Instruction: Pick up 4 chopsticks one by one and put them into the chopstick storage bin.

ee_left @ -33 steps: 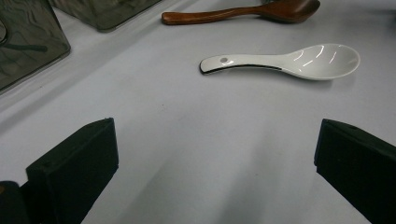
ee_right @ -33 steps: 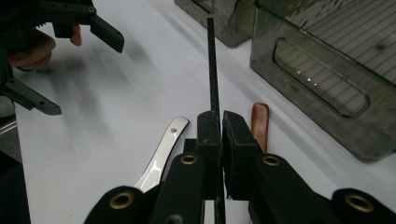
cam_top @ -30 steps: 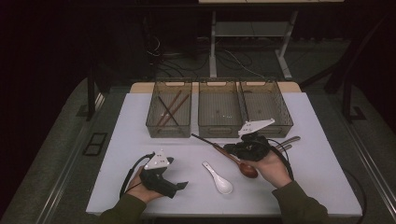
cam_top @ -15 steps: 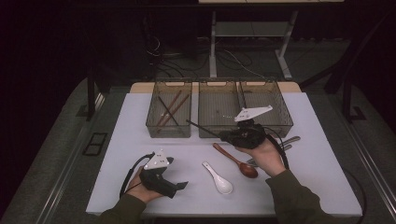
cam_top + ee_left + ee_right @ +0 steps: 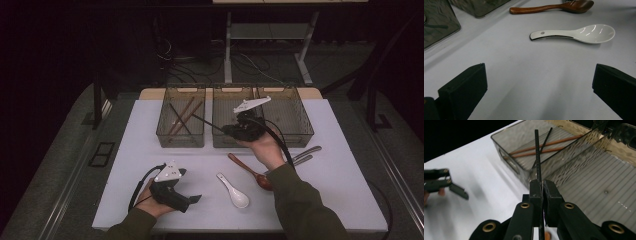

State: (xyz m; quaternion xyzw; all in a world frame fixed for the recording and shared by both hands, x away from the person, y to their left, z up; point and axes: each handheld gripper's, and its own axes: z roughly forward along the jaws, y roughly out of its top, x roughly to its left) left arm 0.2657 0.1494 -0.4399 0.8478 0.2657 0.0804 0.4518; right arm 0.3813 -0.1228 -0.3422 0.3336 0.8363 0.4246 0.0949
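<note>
Dark room, white counter (image 5: 125, 150) with three clear bins along the far edge. My right tool (image 5: 541, 191) is pinching a black chopstick (image 5: 537, 157), carried over the middle bin (image 5: 220, 137) with its tip aimed at the left bin (image 5: 165, 137). That bin already holds two wooden chopsticks (image 5: 186, 116) and another black one (image 5: 544, 143), so I'd call the sort partly done. Left to sort: white spoon (image 5: 579, 33) and wooden spoon (image 5: 549, 7) mid-counter, plus metal utensils (image 5: 306, 154) toward the right edge. My left tool (image 5: 536, 82) sits spread and empty near the front edge. My arm hides most of the metal pieces, can't tell what they are. Right bin (image 5: 300, 135) contents hard to make out.
</note>
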